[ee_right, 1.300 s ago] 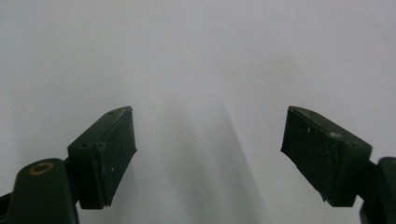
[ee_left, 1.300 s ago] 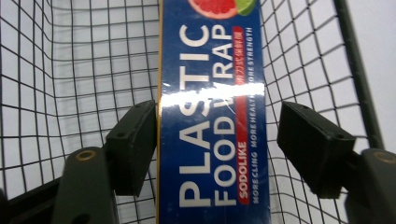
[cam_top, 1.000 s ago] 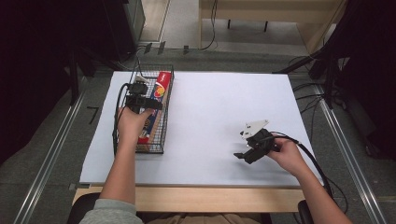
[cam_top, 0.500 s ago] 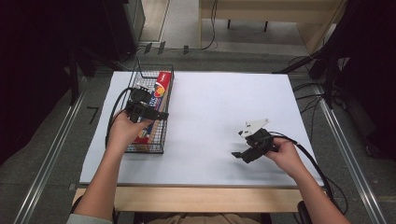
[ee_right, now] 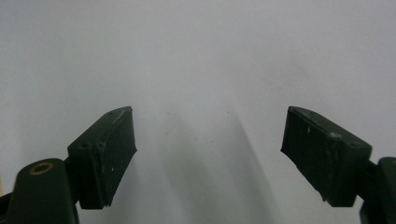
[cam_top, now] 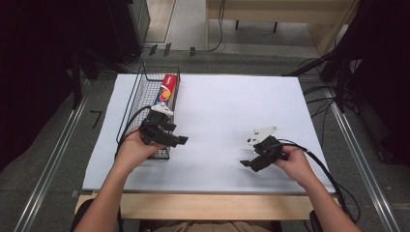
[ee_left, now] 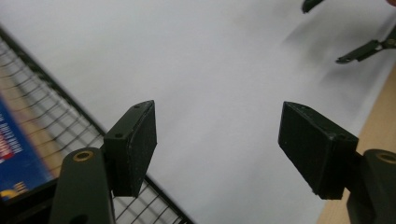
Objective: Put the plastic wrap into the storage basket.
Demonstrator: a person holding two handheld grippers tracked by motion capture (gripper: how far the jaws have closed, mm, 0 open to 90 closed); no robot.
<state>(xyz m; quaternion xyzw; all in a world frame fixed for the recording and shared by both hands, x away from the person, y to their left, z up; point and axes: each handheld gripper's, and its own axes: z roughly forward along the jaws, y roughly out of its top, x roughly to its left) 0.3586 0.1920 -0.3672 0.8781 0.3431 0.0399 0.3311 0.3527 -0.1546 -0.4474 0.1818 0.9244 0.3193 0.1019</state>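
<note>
1. Toothpaste box [cam_top: 167, 90], red and white with a blue patch, lies lengthwise in the wire basket [cam_top: 139, 104] at the left side of the counter [cam_top: 227, 101]; it sits toward the far end of the basket, along the right wall.
2. Nearest the person, the right gripper [cam_top: 247, 165] rests low over the bare white counter on the right side, well apart from the basket. Its fingers [ee_right: 105, 151] are spread wide, released, with nothing between them.
3. A little farther, the left gripper [cam_top: 181, 141] is held at the near right corner of the basket, pointing out over the white surface. Its fingers [ee_left: 133, 142] are also released and wide apart, holding nothing.
4. In the left gripper view, the basket's wire mesh [ee_left: 56, 116] and a blue part of the box [ee_left: 16, 154] lie beside the left finger, and the right gripper's fingertips [ee_left: 357, 52] show at the far upper right.
5. Beyond the counter lies grey floor with cables.
</note>
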